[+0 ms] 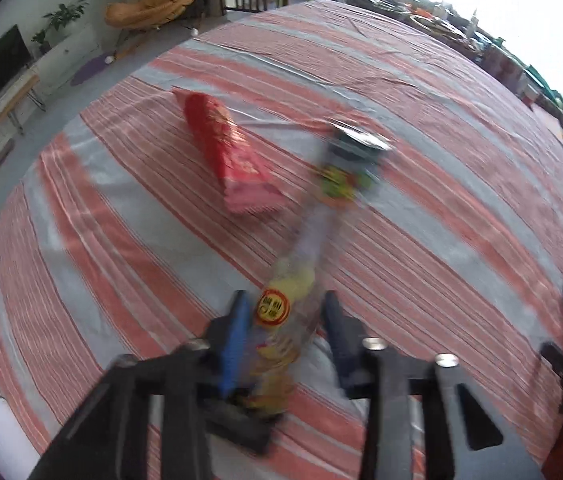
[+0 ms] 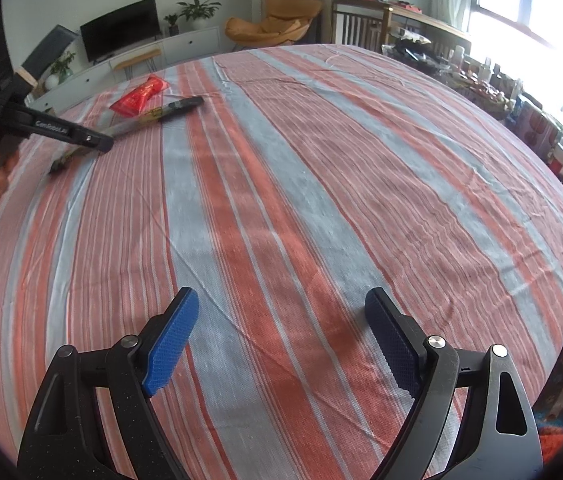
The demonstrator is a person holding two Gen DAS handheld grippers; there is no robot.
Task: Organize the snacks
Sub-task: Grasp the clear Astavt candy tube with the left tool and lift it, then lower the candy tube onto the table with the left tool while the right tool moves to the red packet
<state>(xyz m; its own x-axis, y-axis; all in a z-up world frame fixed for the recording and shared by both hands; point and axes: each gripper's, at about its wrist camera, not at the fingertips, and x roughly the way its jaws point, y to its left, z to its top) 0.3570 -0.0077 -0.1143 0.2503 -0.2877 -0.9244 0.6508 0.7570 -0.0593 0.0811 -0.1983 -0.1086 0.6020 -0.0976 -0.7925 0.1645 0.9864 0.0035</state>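
You're over a red-and-grey striped tablecloth [image 2: 281, 184], beyond it a black television [image 2: 120, 28] on a white cabinet [image 2: 185, 46], potted plants [image 2: 197, 10] beside it, an orange armchair [image 2: 273, 24], a bright window [image 2: 521, 4].

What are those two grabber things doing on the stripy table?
The left gripper is holding one end of a long clear snack packet; the picture is blurry there. A red snack bag lies beside it on the striped tablecloth. The right gripper is open and holds nothing, above bare cloth.
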